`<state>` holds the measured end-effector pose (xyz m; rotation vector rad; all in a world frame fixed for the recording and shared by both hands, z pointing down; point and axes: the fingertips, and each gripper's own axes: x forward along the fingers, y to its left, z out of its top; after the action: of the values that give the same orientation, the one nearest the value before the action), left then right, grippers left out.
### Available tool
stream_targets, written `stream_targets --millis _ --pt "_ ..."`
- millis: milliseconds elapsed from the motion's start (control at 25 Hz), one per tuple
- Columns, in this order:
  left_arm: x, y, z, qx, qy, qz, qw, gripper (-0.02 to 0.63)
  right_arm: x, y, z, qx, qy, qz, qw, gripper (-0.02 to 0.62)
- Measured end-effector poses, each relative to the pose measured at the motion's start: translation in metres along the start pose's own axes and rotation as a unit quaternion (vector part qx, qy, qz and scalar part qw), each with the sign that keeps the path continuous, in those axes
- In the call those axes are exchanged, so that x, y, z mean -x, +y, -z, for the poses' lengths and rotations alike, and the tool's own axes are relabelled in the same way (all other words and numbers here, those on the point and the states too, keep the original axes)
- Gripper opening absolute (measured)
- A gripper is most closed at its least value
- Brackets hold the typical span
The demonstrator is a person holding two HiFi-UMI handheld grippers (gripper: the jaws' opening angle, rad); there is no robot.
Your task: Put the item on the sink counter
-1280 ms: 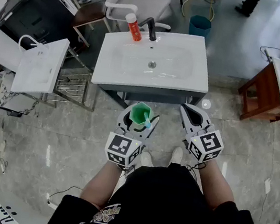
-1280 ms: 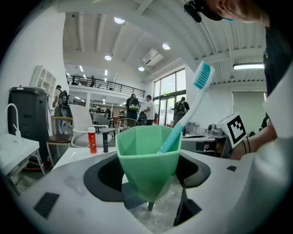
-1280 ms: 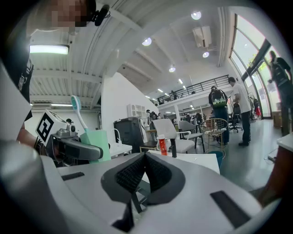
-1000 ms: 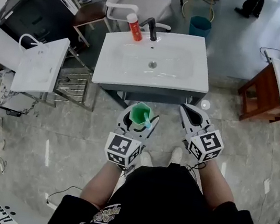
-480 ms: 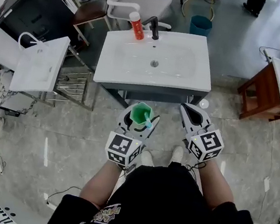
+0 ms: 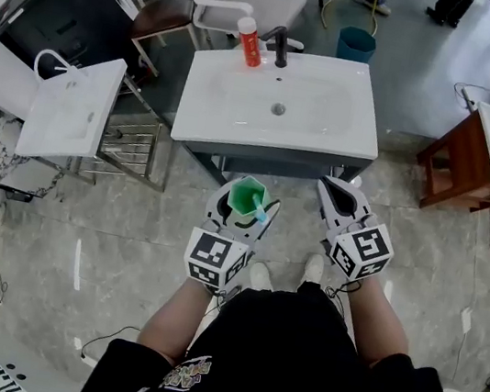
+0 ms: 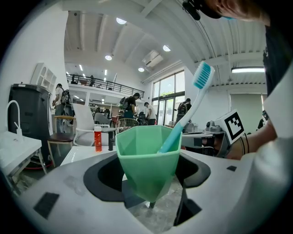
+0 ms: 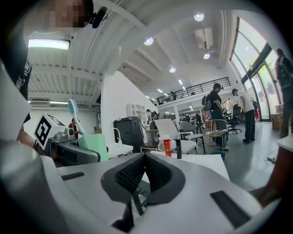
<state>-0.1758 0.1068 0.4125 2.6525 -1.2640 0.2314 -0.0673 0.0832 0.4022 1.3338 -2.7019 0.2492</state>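
A faceted green cup point(image 6: 247, 197) with a light-blue toothbrush point(image 6: 261, 215) in it hangs over the floor just in front of the white sink counter point(image 6: 212, 115). My left gripper point(image 6: 244, 203) is shut on the cup; in the left gripper view the cup point(image 7: 149, 160) sits upright between the jaws and the toothbrush point(image 7: 187, 109) leans right. My right gripper point(image 6: 336, 195) is beside it to the right, jaws shut together with nothing in them, as the right gripper view point(image 8: 143, 171) also shows. On the counter's back edge stand a red bottle point(image 6: 250, 40) and a black faucet point(image 6: 281, 48).
A second white basin point(image 6: 69, 105) on a metal rack point(image 6: 132, 148) stands at the left, with a black cabinet point(image 6: 54, 5) behind it. A white chair point(image 6: 259, 2) and teal bin point(image 6: 356, 43) are beyond the sink. A wooden stand point(image 6: 450, 164) with another basin is at the right.
The sink counter has shifted slightly right and nearer in the head view. Both grippers keep their places in the view, the left still holding the cup.
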Motion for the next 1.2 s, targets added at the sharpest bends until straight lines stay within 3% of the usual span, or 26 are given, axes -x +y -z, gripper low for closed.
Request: stream_targets --millis 600,920,1200 --pt "0.027 0.026 0.005 -0.009 0.001 0.016 0.9998 0.317 -0.015 0.032 -0.002 0.003 -0.007 0.017 1.0 0.054" --pt "0.009 0.028 0.002 -0.01 0.002 0.01 0.9999 0.317 -0.023 0.014 -0.004 0.001 -0.01 0.012 1.0 0.054" --pt "-0.032 0.023 -0.006 -0.009 0.005 0.003 0.9999 0.317 -0.028 -0.03 -0.009 -0.001 -0.01 0.008 1.0 0.054"
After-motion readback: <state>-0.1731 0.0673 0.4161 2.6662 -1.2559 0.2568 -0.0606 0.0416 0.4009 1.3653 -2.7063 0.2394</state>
